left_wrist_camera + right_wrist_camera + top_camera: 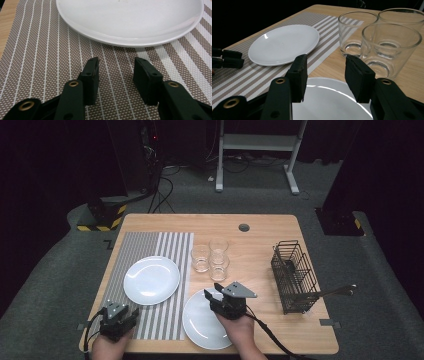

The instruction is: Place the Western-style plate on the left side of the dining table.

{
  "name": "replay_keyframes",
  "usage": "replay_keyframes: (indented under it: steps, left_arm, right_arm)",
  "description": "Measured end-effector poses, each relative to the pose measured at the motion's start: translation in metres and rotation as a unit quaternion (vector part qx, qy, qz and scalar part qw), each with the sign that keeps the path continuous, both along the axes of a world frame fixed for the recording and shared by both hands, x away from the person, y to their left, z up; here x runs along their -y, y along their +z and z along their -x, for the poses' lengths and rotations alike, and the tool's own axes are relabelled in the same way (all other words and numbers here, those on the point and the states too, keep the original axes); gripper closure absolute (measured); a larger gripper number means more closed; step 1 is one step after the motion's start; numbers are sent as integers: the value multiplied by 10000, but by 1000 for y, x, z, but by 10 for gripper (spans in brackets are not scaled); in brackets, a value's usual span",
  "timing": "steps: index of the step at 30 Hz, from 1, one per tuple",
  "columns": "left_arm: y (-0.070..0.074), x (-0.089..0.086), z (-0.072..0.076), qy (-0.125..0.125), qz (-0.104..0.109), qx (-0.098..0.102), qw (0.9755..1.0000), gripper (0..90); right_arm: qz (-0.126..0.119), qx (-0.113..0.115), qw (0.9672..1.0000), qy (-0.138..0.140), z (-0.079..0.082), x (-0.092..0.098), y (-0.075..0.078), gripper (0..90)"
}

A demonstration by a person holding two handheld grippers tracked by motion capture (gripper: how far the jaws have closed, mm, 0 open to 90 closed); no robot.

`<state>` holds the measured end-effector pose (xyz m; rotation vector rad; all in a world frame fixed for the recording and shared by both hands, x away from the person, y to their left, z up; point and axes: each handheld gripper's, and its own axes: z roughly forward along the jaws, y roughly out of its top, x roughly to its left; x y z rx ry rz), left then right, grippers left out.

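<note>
Low in the middle, over plate [207, 322], right gripper [215, 292] half apart, holding nothing; could bump glasses [210, 258], knocking them over.

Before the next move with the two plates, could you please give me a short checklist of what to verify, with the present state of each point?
1. Left gripper jaws hold nothing: ok, only the striped placemat shows between them.
2. Right gripper jaws hold nothing: ok, they stand apart above the near plate.
3. Far plate lies fully on the placemat: ok.
4. Near plate lies flat on the table: cannot tell, its left edge seems to overlap the placemat.
5. Three glasses are upright and apart from the right gripper: ok, but they stand close ahead of it.
6. Wire basket is out of the way: ok.
</note>
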<state>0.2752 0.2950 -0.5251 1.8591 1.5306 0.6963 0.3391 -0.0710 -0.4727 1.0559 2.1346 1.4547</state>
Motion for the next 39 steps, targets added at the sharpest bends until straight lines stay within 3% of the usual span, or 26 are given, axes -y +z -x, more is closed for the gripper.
replay_keyframes:
  steps: [9, 16, 25, 29, 32, 39]
  left_arm:
    - [0, 5, 2, 39, 11, 9, 10000, 629]
    - [0, 6, 3, 49, -9, 9, 10000, 632]
    - [0, 9, 3, 42, 5, 29, 10000, 652]
    - [2, 10, 2, 19, -91, -47, 9999, 651]
    - [4, 13, -1, -100, -238, -84, 9996, 622]
    - [3, 6, -8, -24, -164, -64, 9998, 550]
  right_arm:
    - [-110, 237, 9997, -24, -3, 7, 12, 527]
    - [-96, 529, 9986, -14, -3, 6, 20, 527]
    - [-77, 713, 9974, -4, -7, 6, 30, 513]
    - [-36, 795, 9968, -26, -8, 8, 36, 513]
    - [22, 849, 9964, -58, -9, 10, 39, 518]
    - [157, 875, 9959, -143, -10, 20, 40, 530]
